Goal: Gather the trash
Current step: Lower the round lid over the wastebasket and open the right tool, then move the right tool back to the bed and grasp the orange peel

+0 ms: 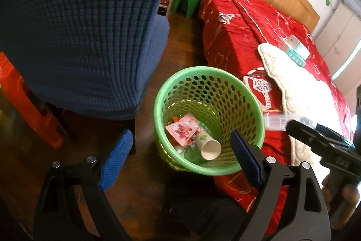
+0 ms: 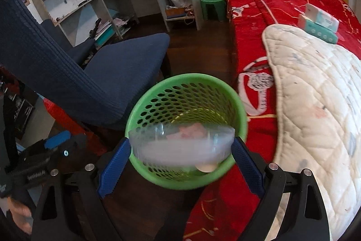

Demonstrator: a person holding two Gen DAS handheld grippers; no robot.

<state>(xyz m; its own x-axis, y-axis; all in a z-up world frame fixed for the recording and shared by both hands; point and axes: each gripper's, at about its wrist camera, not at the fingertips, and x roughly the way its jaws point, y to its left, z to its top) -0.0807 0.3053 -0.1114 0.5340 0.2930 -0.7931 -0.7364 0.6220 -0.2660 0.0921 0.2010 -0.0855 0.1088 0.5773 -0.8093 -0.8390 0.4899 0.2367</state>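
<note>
Between the chair (image 1: 74,33) and the bed (image 1: 270,42), on the dark wood floor, I see the green bin (image 1: 208,121) standing upright. Inside it lie a white paper cup (image 1: 208,146) on its side and a pink wrapper (image 1: 182,130), the two touching.

My left gripper (image 1: 180,157) hangs over the bin's near rim with its 2 blue fingers (image 1: 115,159) spread wide and nothing between them.

In the right wrist view, my right gripper (image 2: 180,162) has a clear plastic bottle (image 2: 180,146) lying crosswise between its fingers (image 2: 114,169), directly above the bin (image 2: 158,92). The bottle is blurred; its ends sit right at both pads, but I cannot tell whether they are pressing on it. From the left view, the same bottle (image 1: 277,122) shows as a clear smear beside the bin's right rim, ahead of the right gripper (image 1: 315,134).

On the bed, a white quilt (image 2: 315,105) lies over the red cover, with 2 tissue packs (image 2: 320,24) stacked at its far edge.
</note>
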